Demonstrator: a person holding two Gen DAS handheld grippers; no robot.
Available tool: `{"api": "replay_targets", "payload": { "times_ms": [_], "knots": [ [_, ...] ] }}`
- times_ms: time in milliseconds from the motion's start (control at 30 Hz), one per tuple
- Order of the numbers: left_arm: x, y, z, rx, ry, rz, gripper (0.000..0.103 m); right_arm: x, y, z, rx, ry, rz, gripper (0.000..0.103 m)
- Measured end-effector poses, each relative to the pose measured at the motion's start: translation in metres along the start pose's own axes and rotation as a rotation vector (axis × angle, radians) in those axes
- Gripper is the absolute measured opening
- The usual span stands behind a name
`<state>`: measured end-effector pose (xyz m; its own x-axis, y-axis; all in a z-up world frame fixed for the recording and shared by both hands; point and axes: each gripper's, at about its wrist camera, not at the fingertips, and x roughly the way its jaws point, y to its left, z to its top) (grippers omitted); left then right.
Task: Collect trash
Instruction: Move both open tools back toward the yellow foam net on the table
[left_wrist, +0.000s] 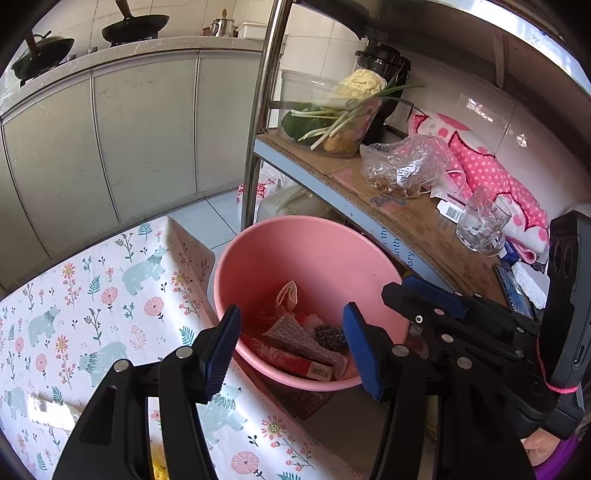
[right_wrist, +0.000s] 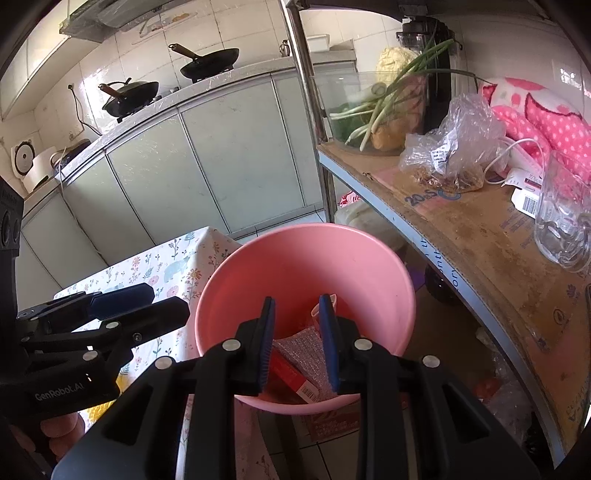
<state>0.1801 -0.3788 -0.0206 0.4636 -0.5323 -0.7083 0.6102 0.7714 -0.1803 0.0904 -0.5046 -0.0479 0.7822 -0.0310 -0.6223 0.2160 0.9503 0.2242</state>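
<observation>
A pink plastic basin (left_wrist: 266, 258) stands on the floor between a cloth-covered table and a metal shelf; it also shows in the right wrist view (right_wrist: 295, 258). Inside lie a grey scouring cloth (left_wrist: 295, 338), a dark steel-wool ball (left_wrist: 330, 336), a red packet with a barcode (left_wrist: 295, 363) and a pale pink wrapper (left_wrist: 287, 297). My left gripper (left_wrist: 291, 350) is open and empty above the basin's near rim. My right gripper (right_wrist: 297, 343) hovers over the basin, jaws partly open with nothing between them. The right gripper also shows in the left wrist view (left_wrist: 424, 295).
The table with a floral bear cloth (left_wrist: 92, 314) lies left of the basin. The shelf (right_wrist: 461, 236) on the right holds a clear plastic bag (right_wrist: 454, 147), a glass mug (right_wrist: 561, 221), a bowl of green onions (right_wrist: 369, 110) and a pink dotted cloth (right_wrist: 535, 122). Cabinets and woks stand behind.
</observation>
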Motion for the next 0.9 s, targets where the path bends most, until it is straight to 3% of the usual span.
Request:
{"api": "replay_targets", "payload": {
  "times_ms": [600, 900],
  "knots": [
    [-0.033, 0.007, -0.004, 0.019, -0.051, -0.032, 0.057, -0.02, 0.033, -0.015, -0.028, -0.028, 0.005, 0.025],
    [-0.062, 0.053, -0.018, -0.012, -0.066, 0.005, 0.057, -0.025, 0.072, -0.031, -0.085, 0.024, 0.095, 0.025]
  ]
}}
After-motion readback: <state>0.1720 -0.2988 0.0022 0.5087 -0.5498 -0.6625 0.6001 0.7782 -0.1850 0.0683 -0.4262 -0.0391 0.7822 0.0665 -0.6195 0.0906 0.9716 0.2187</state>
